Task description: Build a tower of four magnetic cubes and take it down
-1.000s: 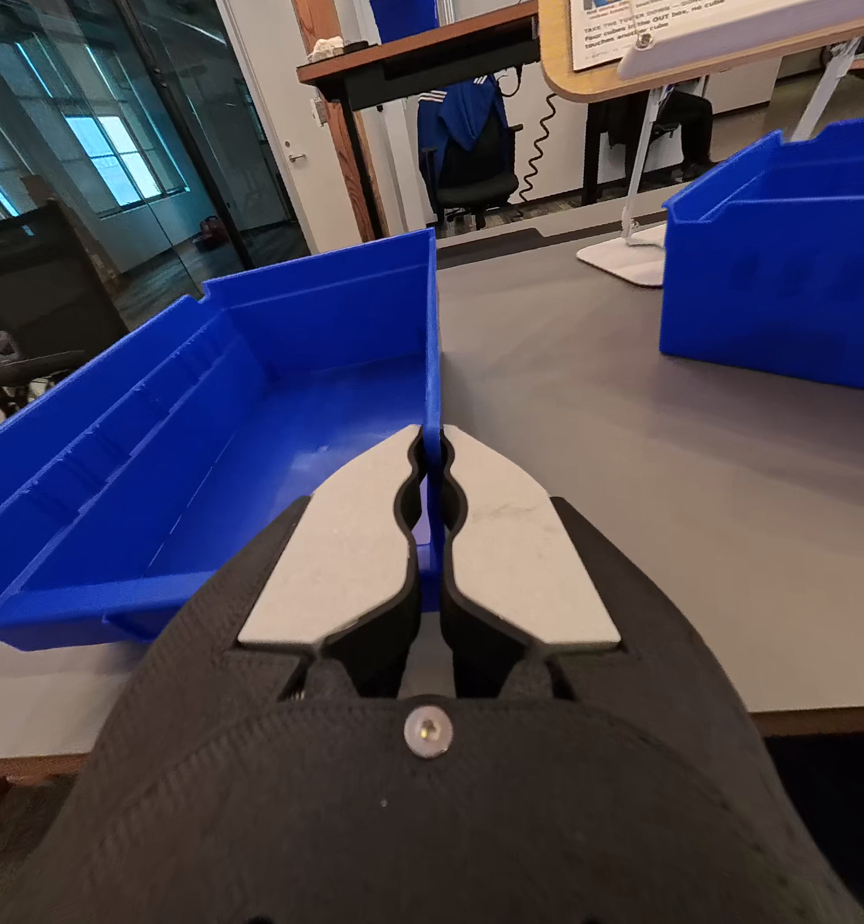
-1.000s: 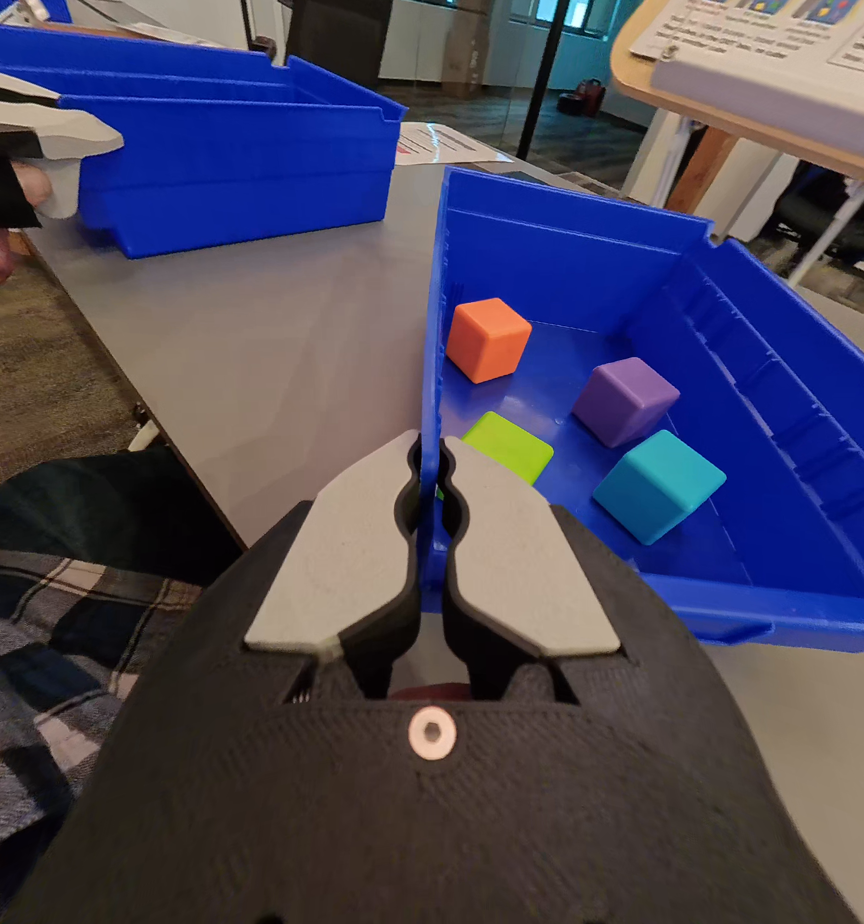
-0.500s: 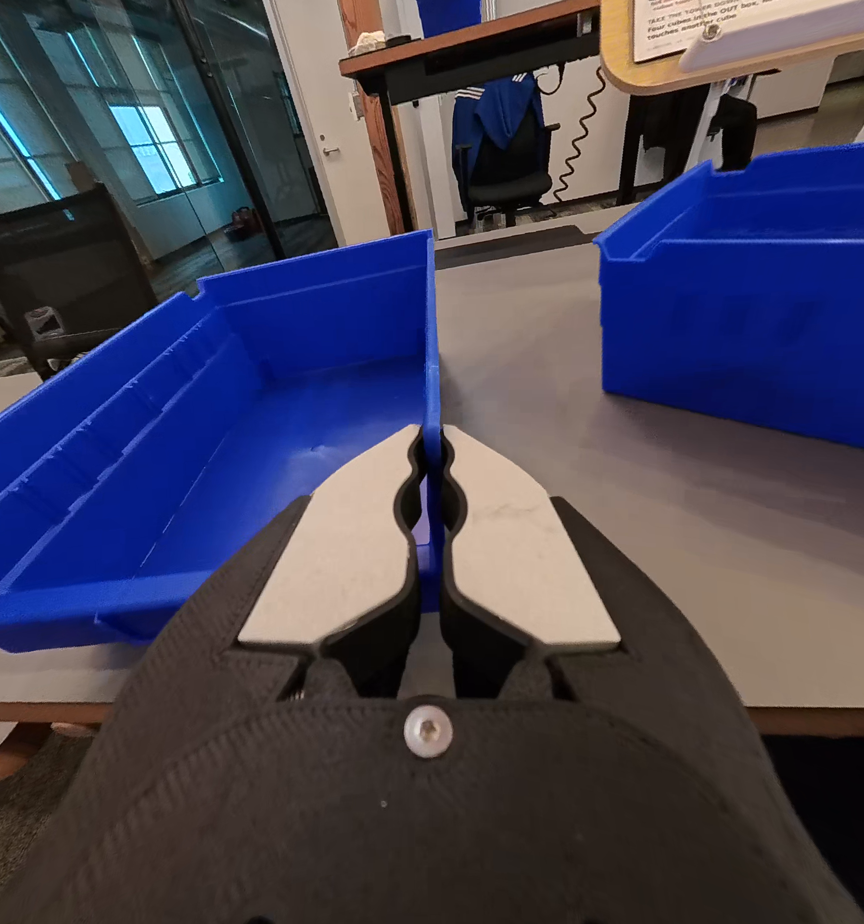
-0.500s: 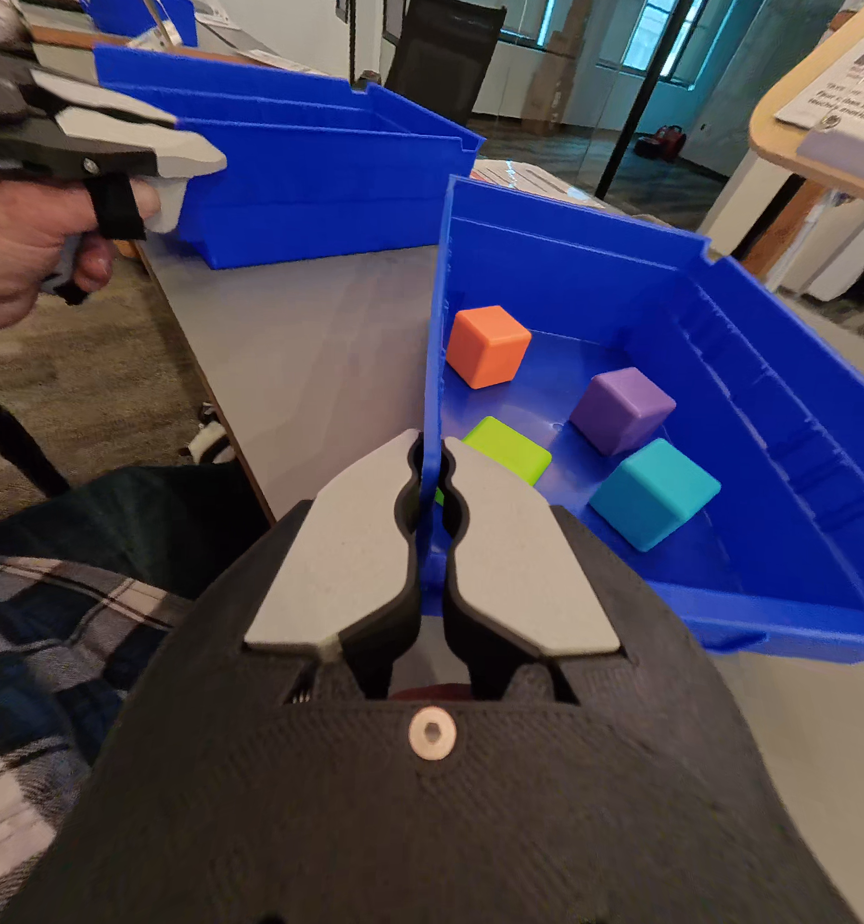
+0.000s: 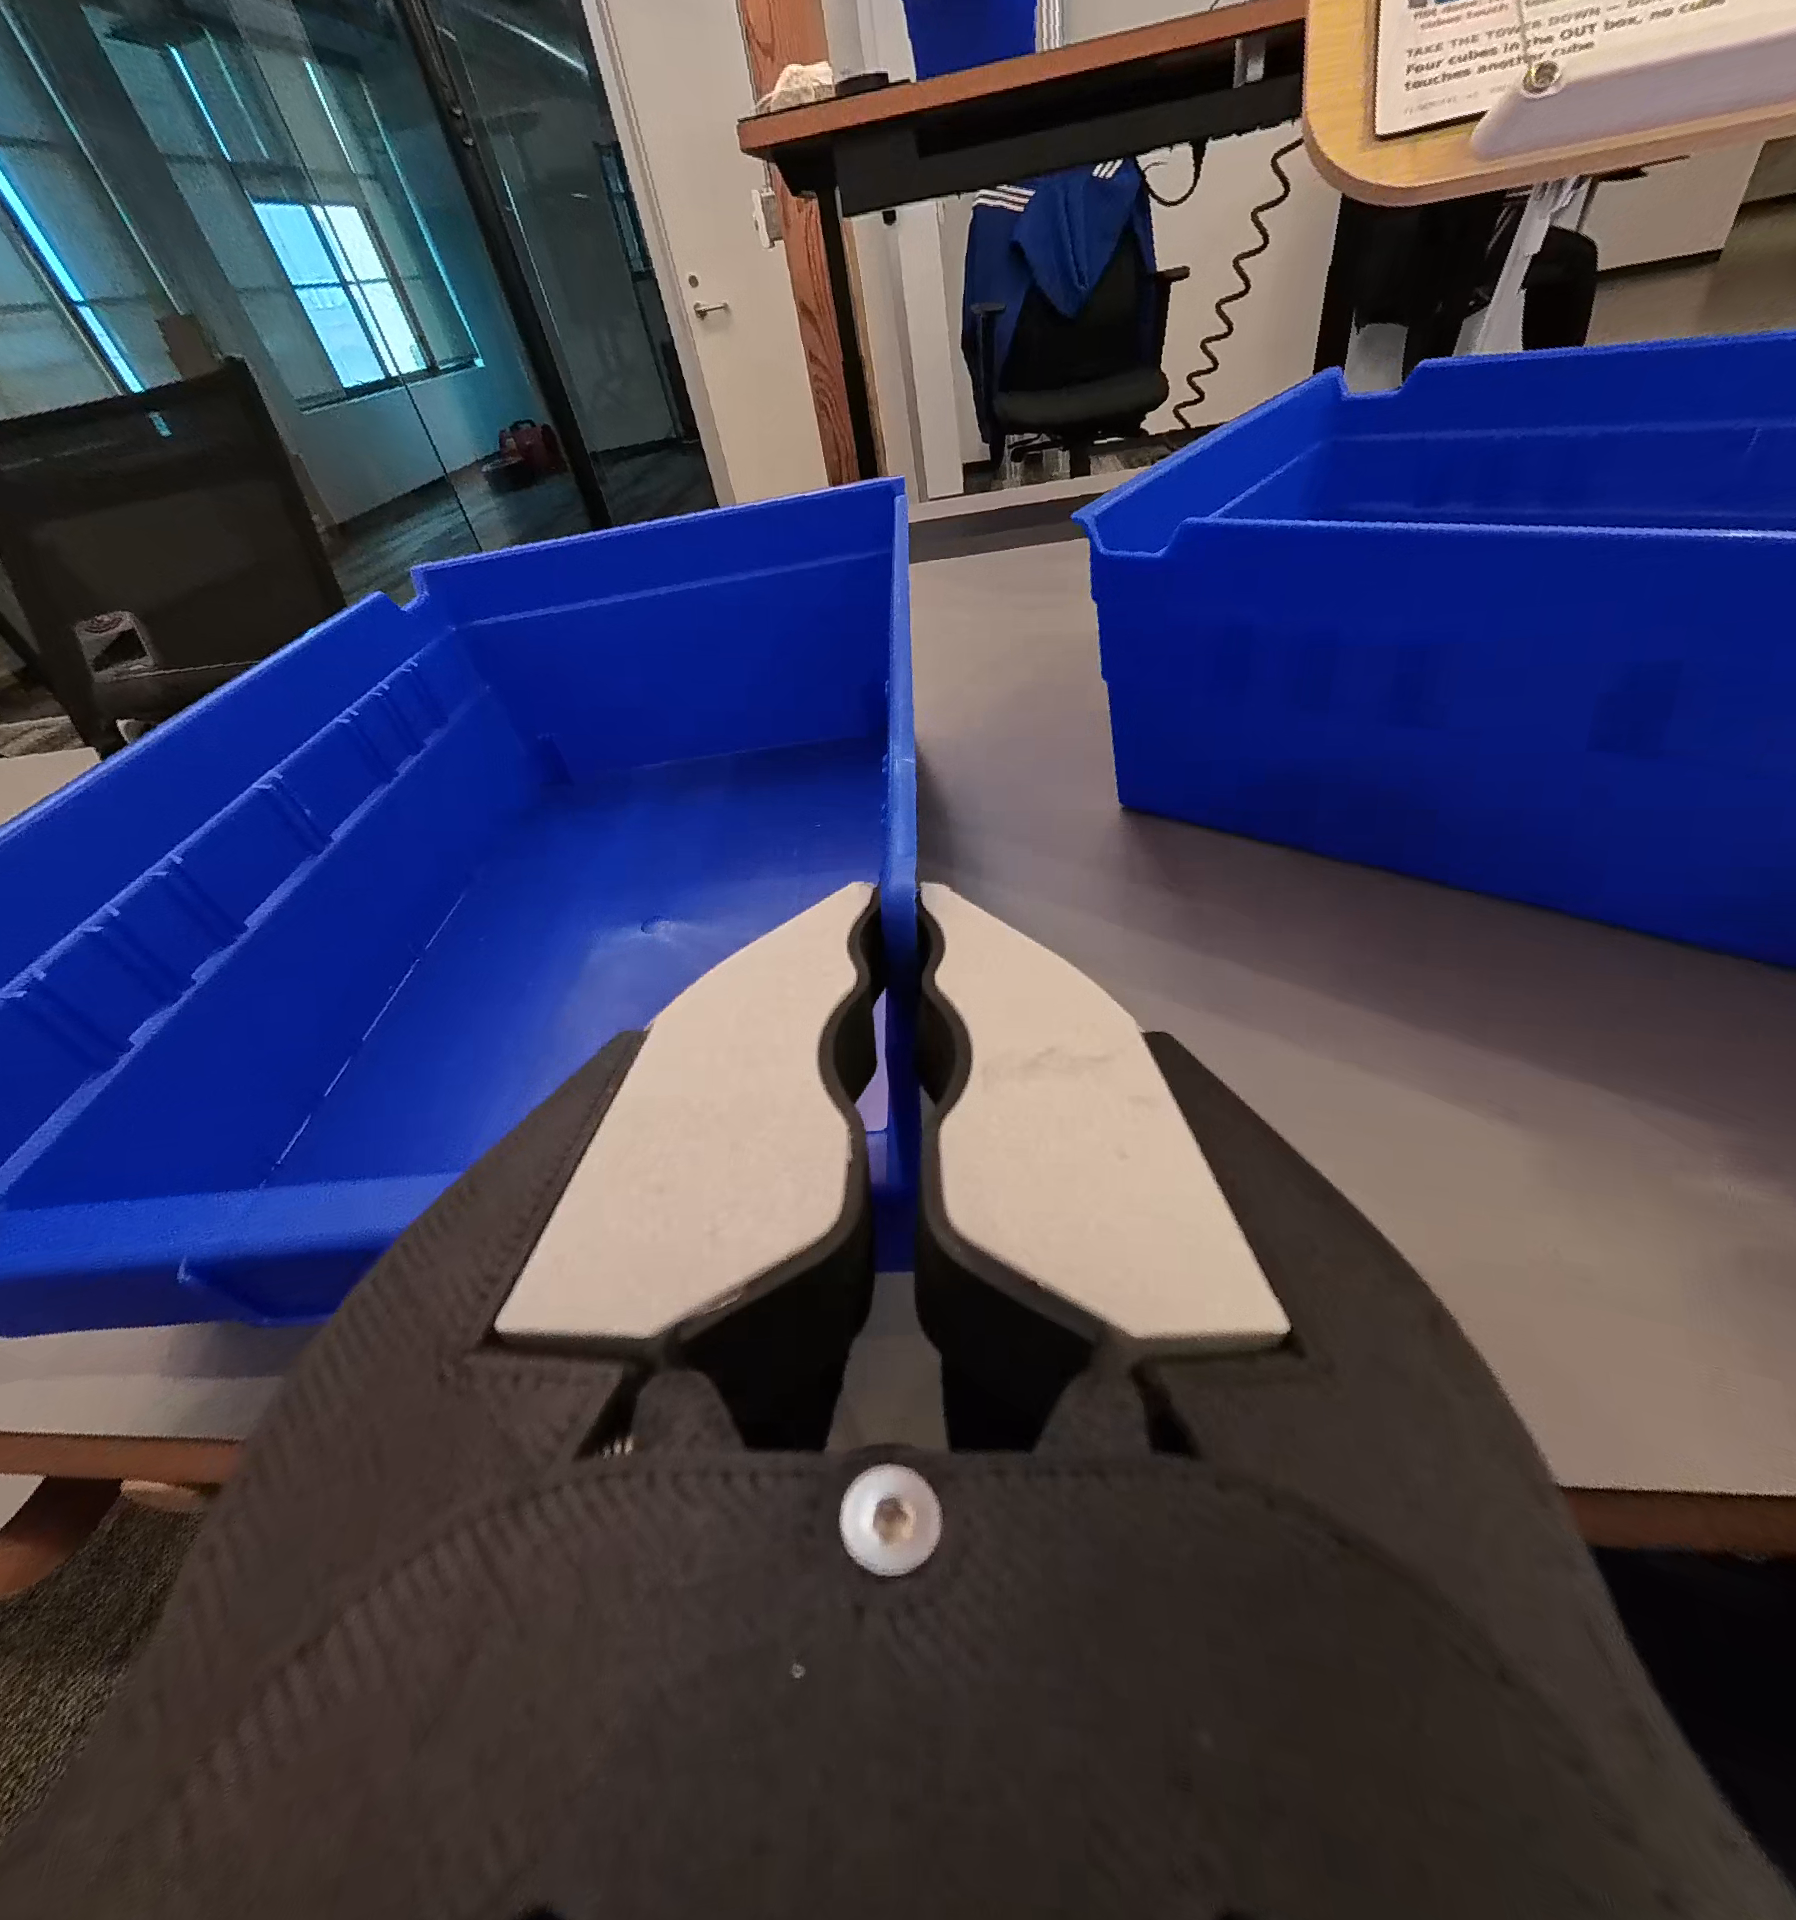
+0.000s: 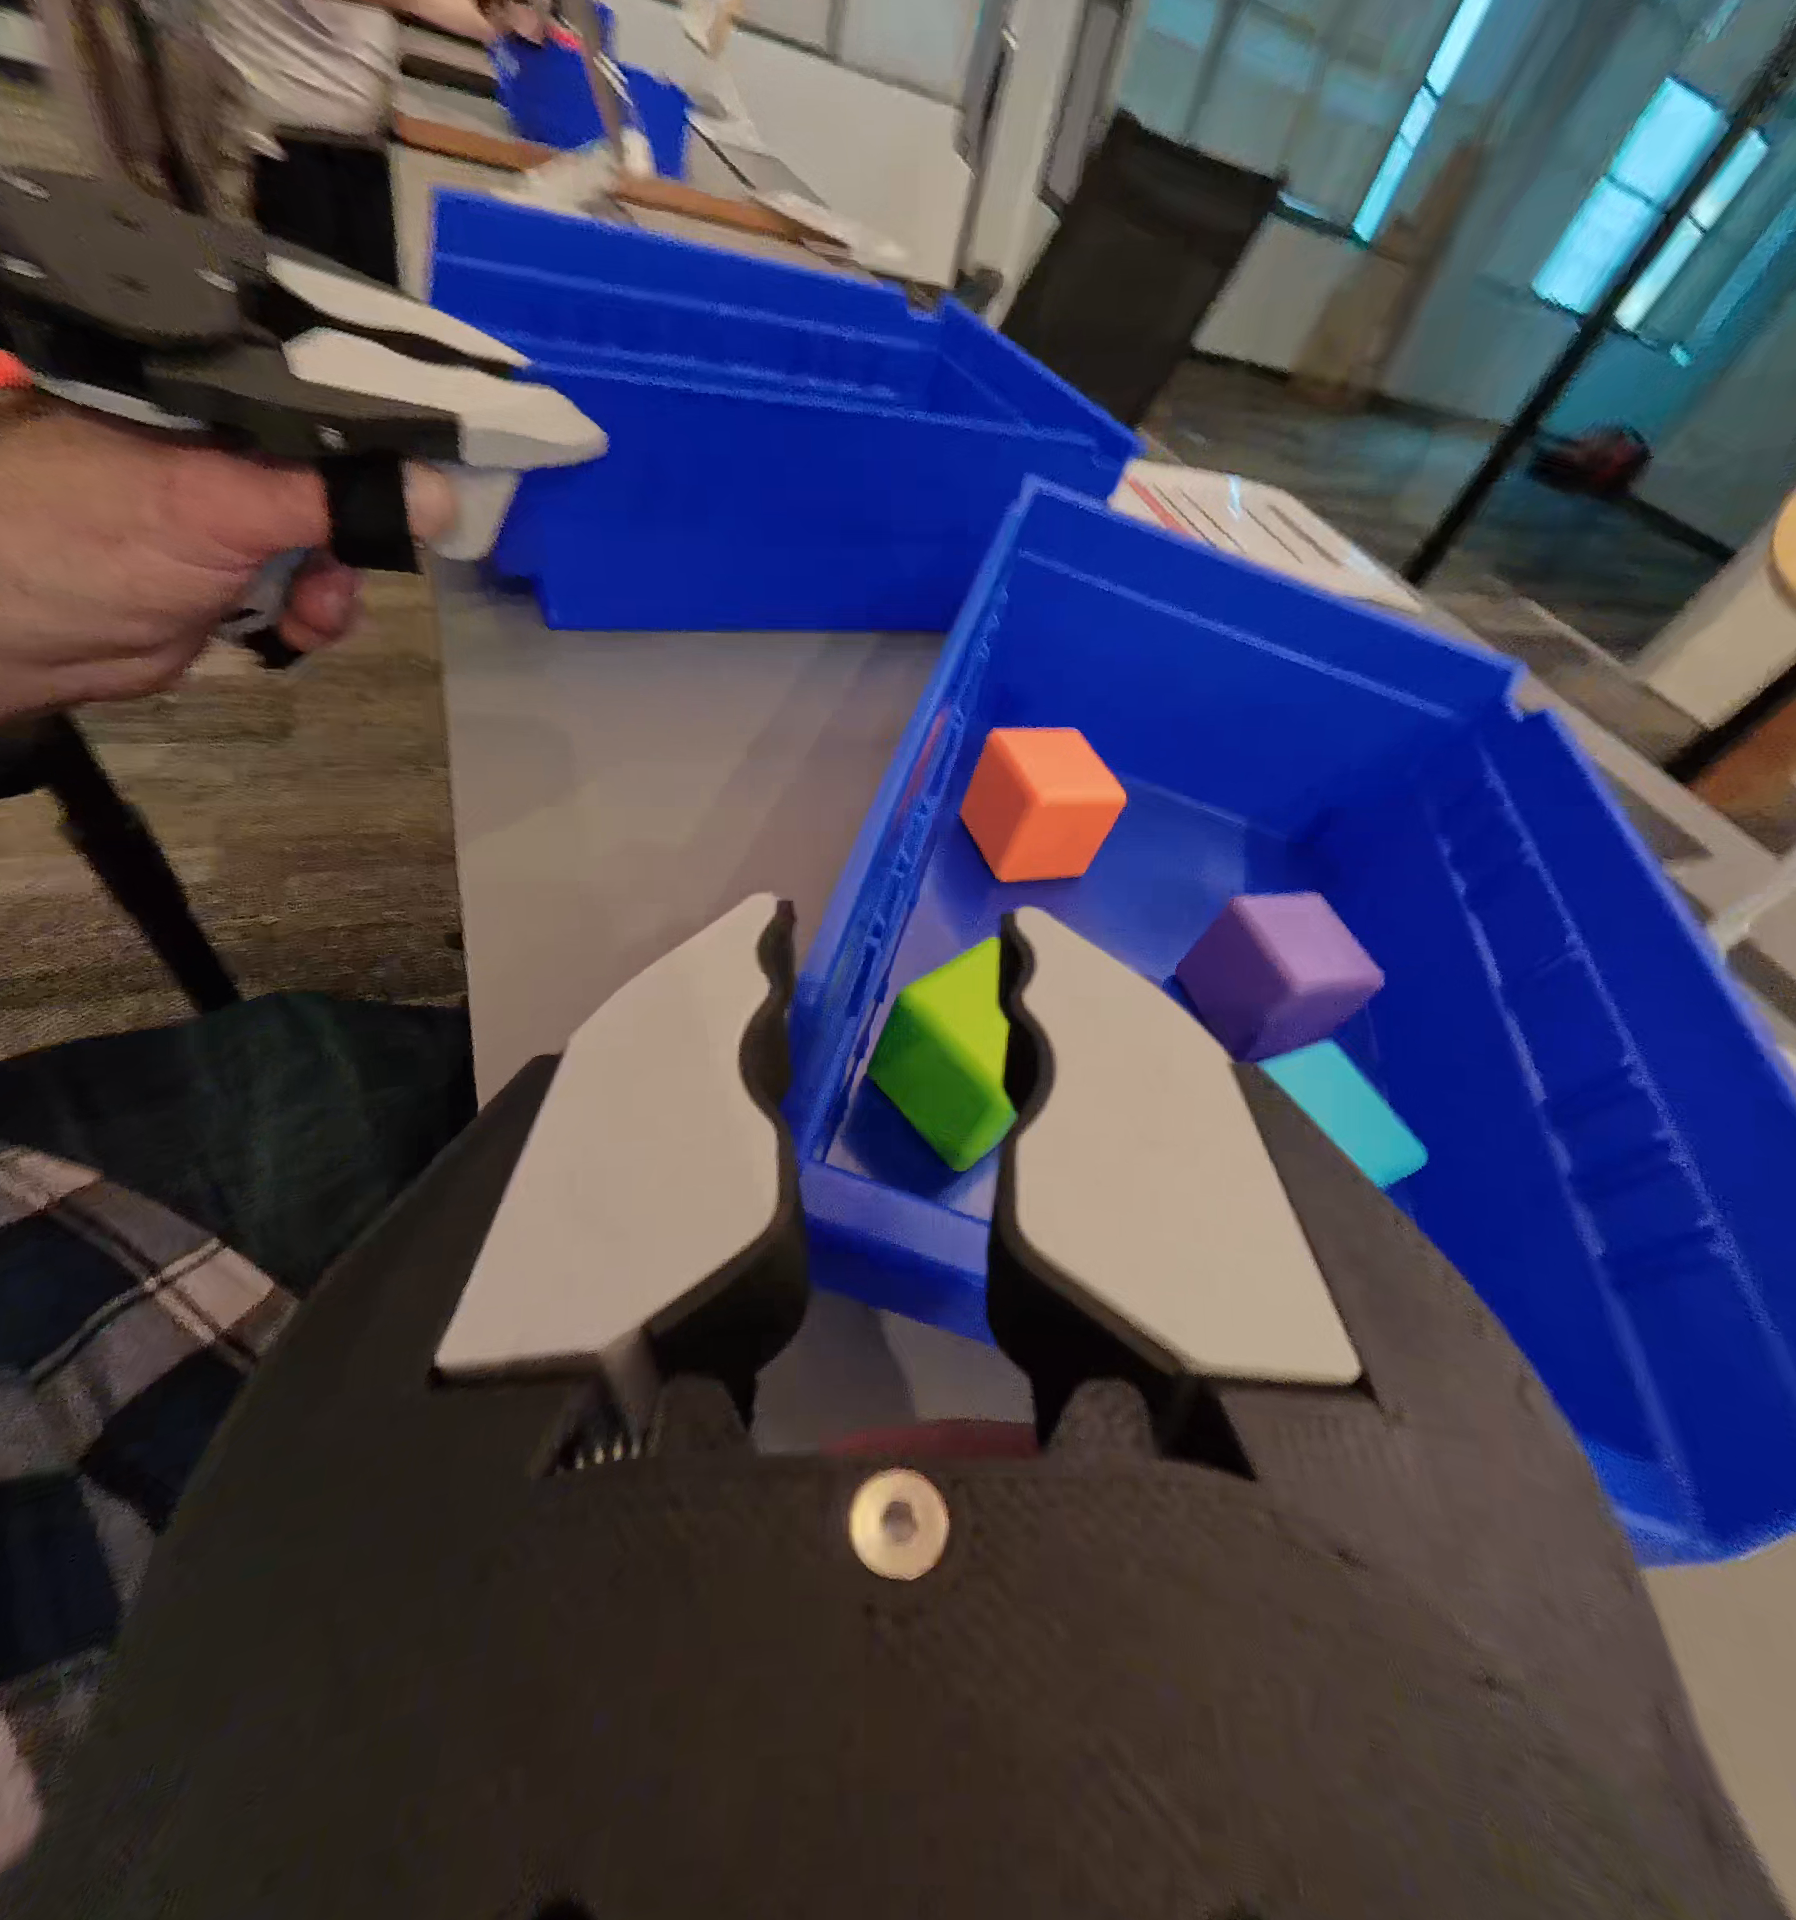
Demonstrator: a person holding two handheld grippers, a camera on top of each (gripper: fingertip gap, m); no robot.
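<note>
Four cubes lie apart in a blue bin: orange, purple, green and teal. My right gripper is open, its jaws on either side of that bin's near left wall; the green cube shows between them. My left gripper is shut on the right wall of an empty blue bin. It also shows in the right wrist view, held by a hand at the empty bin. The bin with cubes shows side-on in the left wrist view.
Both bins rest on a grey table near its front edge. A board on a stand hangs over the back right. A paper sheet lies behind the bins. A person's hand and plaid clothing are at the left. Across from one pair of fingers to the other is roughly 25 cm.
My right gripper has opened and let go of the bin wall, and its view has tilted. My left gripper stays shut on the empty bin's wall; the two bins now appear closer together.
</note>
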